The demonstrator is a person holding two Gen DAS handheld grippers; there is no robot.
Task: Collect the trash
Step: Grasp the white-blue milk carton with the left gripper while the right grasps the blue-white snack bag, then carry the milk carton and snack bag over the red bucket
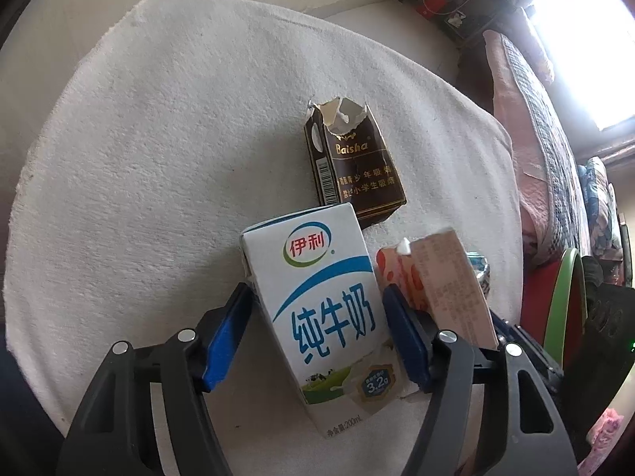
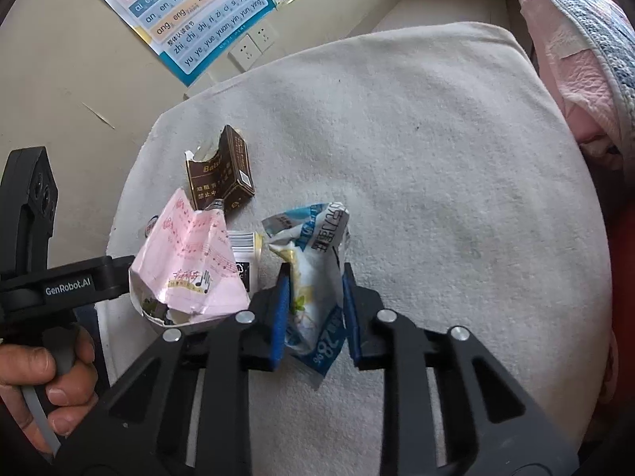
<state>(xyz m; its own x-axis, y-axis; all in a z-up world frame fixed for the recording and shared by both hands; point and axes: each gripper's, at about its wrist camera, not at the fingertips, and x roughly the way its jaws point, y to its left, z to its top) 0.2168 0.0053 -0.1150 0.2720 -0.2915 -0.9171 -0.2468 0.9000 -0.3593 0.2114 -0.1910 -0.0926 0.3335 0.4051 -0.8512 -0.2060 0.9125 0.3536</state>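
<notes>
Left gripper (image 1: 317,317) fingers straddle the white milk carton (image 1: 321,309), blue pads at both flanks; contact looks made on both sides, so it reads as a grasp on the carton. Right gripper (image 2: 313,305) fingers are clamped on the crumpled blue-white wrapper (image 2: 313,273), pads pressing its sides.

Left wrist view only: carton front with blue print, and the pink carton (image 1: 444,285) just beside its right side, behind the right pad. The torn brown cigarette pack (image 1: 353,166) stands further back on the white towel (image 1: 158,158).

Right wrist view only: the pink carton (image 2: 190,265) shows as crushed and open, hiding most of the milk carton, and the left gripper's black body with a hand (image 2: 43,380) on its handle at the left edge. The brown pack (image 2: 220,174) sits behind the pink one. A pinyin poster (image 2: 190,12) and wall sockets (image 2: 252,45) are on the wall above the towel (image 2: 436,158).
</notes>
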